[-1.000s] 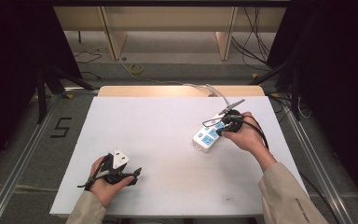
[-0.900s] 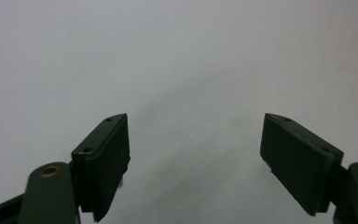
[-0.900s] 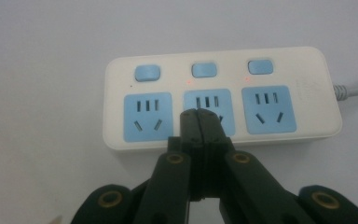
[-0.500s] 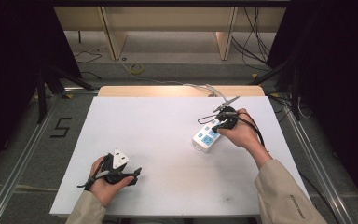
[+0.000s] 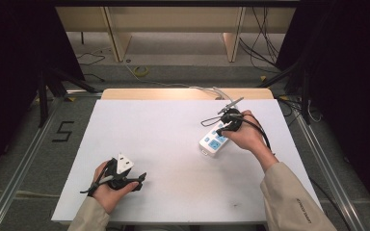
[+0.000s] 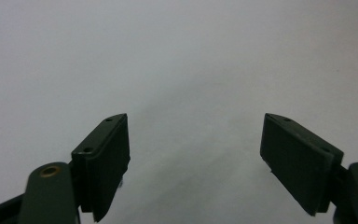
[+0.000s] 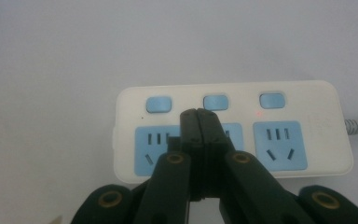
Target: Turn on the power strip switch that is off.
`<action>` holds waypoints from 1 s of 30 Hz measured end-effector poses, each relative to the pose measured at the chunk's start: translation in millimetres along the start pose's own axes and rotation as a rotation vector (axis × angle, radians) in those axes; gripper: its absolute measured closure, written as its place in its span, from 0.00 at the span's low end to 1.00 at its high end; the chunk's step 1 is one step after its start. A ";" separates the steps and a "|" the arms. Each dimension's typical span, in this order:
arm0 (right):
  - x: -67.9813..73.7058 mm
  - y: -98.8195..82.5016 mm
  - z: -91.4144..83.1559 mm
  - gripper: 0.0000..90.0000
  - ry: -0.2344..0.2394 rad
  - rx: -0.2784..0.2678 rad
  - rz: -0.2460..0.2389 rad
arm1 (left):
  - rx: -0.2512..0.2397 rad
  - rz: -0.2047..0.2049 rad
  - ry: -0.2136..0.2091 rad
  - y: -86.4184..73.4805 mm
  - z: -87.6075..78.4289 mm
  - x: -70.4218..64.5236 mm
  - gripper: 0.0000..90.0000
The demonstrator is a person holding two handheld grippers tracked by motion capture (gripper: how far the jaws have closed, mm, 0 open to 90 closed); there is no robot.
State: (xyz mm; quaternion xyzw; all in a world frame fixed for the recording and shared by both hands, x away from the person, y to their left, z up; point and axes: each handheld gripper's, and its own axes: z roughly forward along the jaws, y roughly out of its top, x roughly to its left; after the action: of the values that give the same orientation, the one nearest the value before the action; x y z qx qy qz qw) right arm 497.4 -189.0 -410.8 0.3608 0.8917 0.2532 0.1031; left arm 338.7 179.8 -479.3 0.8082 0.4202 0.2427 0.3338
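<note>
A white power strip (image 5: pixel 213 143) with blue sockets and three blue buttons lies right of the table's middle. In the right gripper view the power strip (image 7: pixel 303 98) lies crosswise, and a small red light (image 7: pixel 258 113) glows beside its right button. My right gripper (image 5: pixel 220 130) points down at the strip. Its jaws are pressed together with nothing between them, and the tips (image 7: pixel 200 114) sit over the middle socket just below the middle button. My left gripper (image 5: pixel 138 181) rests at the near left of the table, open (image 6: pixel 196 135) over bare white surface.
The white table (image 5: pixel 164 125) has a wooden strip along its far edge. The power strip's pale cable (image 5: pixel 207 91) runs off that far edge. Metal rails and cables lie on the floor around the table, and a "5" mark (image 5: pixel 63 131) is on the left.
My right gripper has edged slightly to the left and away over the power strip. The left hand and the strip have stayed where they were.
</note>
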 end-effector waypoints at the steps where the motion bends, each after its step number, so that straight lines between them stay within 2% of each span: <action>1: 0.0 1.0 0.4 1.00 0.001 -0.002 -0.005 | 0.000 0.000 0.000 0.0 0.0 0.0 0.27; 30: 6.0 13.1 13.8 1.00 0.012 0.017 -0.016 | -0.005 -0.003 0.000 0.3 -0.1 0.1 0.27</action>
State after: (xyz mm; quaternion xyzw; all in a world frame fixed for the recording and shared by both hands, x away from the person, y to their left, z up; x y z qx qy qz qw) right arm 505.9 -171.6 -415.6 0.3528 0.8974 0.2468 0.0967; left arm 338.8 179.8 -479.0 0.8066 0.4208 0.2433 0.3363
